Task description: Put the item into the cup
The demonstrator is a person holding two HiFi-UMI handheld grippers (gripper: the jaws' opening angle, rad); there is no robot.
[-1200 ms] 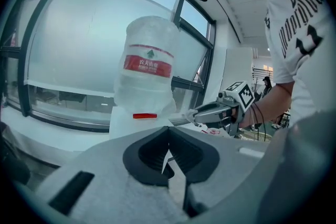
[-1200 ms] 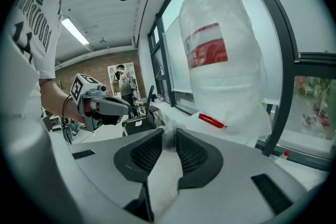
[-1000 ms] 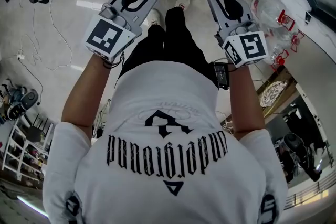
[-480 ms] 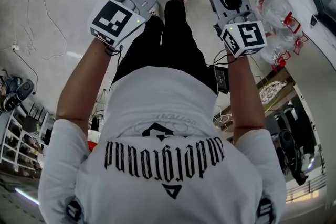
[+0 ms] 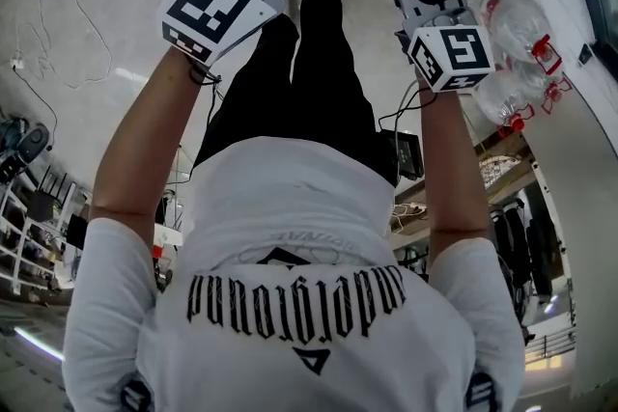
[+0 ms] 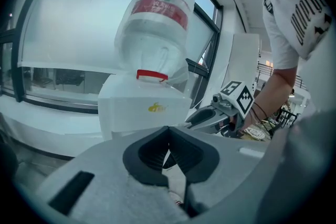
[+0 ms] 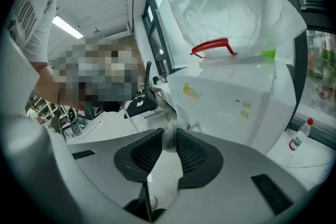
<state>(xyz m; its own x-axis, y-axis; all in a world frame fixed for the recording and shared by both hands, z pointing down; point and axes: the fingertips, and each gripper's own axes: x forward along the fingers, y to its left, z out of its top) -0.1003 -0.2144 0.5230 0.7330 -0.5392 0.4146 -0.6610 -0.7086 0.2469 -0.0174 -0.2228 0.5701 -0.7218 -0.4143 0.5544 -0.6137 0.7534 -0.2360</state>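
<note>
Now both grippers sit lower than a sec ago, so approach only, nothing placed yet. R gripper [image 7: 169, 131] jaws narrowly apart, pinching small whitish item [image 7: 169, 140] betw. pad tips. L gripper [image 6: 168, 131] tips together, empty. No cup in any view; water dispenser [image 7: 231, 102] ahead.

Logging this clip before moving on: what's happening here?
A standing person holds a hand-held gripper in each hand, facing a white water dispenser with an upturned bottle on top. The right hand-held gripper pinches a small pale item at its tips; the left hand-held gripper is shut and empty. No cup is in view.
</note>
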